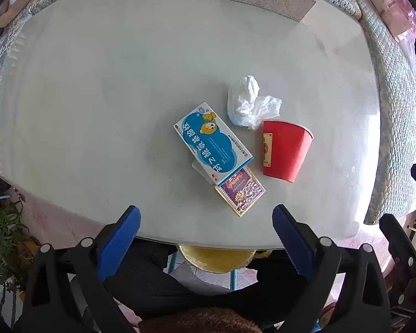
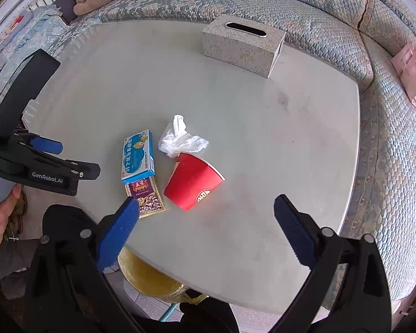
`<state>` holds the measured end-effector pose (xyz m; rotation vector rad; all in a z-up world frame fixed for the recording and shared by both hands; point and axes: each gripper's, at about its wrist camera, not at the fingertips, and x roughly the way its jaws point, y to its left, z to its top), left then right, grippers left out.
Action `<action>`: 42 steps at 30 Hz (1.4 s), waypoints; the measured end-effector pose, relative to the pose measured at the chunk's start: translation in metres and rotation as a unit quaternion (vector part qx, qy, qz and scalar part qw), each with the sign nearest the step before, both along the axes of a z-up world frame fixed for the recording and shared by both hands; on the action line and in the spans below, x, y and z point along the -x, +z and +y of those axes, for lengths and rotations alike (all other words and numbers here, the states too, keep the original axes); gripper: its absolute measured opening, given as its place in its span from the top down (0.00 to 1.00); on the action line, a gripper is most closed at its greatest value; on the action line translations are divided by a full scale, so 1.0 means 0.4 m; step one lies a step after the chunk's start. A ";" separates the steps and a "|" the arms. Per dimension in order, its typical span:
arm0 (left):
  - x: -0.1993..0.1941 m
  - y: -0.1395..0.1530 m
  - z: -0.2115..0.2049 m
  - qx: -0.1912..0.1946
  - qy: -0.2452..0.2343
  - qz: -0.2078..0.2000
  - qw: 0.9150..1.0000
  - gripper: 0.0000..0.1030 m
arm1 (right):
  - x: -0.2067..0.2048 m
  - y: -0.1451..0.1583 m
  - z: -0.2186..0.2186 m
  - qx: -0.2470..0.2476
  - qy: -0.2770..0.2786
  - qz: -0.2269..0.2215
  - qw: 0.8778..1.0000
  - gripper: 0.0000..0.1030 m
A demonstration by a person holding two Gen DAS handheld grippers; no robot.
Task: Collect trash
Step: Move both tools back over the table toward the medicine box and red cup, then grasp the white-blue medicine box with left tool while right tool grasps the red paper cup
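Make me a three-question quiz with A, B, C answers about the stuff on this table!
1. Where is the crumpled tissue?
A. inside the cup
B. on the table beside the red cup
C. on the sofa

2. How many flat boxes lie by the cup?
A. two
B. four
C. none

3. How is the red cup?
A. standing upright
B. lying on its side
C. held up

Answers:
1 B, it lies on the table by the cup's rim.
2 A, a blue box overlaps a purple box.
3 B, its side rests on the table; the left hand-held gripper and right hand-held gripper are open.
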<state>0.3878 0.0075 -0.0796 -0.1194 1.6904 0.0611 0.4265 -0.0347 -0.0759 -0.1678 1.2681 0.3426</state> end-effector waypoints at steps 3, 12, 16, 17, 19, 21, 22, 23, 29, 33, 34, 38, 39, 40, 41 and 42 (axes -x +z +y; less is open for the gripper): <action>-0.012 -0.033 0.000 0.002 0.005 0.008 1.000 0.09 | -0.009 -0.022 0.007 0.006 -0.001 0.004 1.000 0.08; -0.034 -0.102 -0.002 0.002 0.015 0.027 1.000 0.09 | -0.027 -0.050 0.045 0.026 0.064 0.003 0.998 0.08; -0.048 -0.134 -0.002 0.002 0.027 0.031 0.999 0.09 | -0.042 -0.075 0.055 0.025 0.080 0.013 0.996 0.08; -0.052 -0.144 -0.001 0.003 0.030 0.033 0.999 0.09 | -0.047 -0.084 0.056 0.025 0.081 0.016 0.996 0.08; -0.058 -0.169 -0.001 0.003 0.034 0.040 0.999 0.09 | -0.056 -0.104 0.061 0.028 0.091 0.022 0.995 0.08; -0.063 -0.197 0.001 0.005 0.042 0.048 0.998 0.09 | -0.064 -0.121 0.068 0.032 0.107 0.026 0.993 0.08; -0.065 -0.210 0.002 0.006 0.045 0.053 0.998 0.09 | -0.070 -0.130 0.071 0.032 0.115 0.031 0.992 0.08; -0.066 -0.222 0.004 0.008 0.049 0.057 0.997 0.09 | -0.074 -0.137 0.074 0.028 0.126 0.038 0.991 0.08; -0.085 -0.274 0.010 0.015 0.065 0.069 0.995 0.09 | -0.101 -0.184 0.090 0.031 0.161 0.058 0.985 0.08; -0.103 -0.298 0.011 0.023 0.068 0.074 0.995 0.09 | -0.098 -0.214 0.097 0.039 0.180 0.059 0.981 0.08; -0.105 -0.303 0.011 0.024 0.070 0.075 0.994 0.09 | -0.097 -0.220 0.100 0.038 0.185 0.061 0.980 0.08; -0.112 -0.325 0.010 0.029 0.076 0.085 0.993 0.09 | -0.096 -0.234 0.108 0.039 0.201 0.061 0.977 0.08; -0.113 -0.329 0.011 0.031 0.078 0.087 0.993 0.09 | -0.093 -0.235 0.111 0.037 0.209 0.060 0.975 0.08; -0.114 -0.332 0.007 0.033 0.078 0.088 0.993 0.09 | -0.089 -0.237 0.116 0.034 0.221 0.059 0.973 0.08; -0.113 -0.335 0.002 0.034 0.077 0.088 0.992 0.09 | -0.083 -0.239 0.121 0.035 0.235 0.056 0.970 0.08; -0.115 -0.336 0.000 0.036 0.078 0.088 0.992 0.09 | -0.078 -0.244 0.128 0.041 0.247 0.052 0.967 0.08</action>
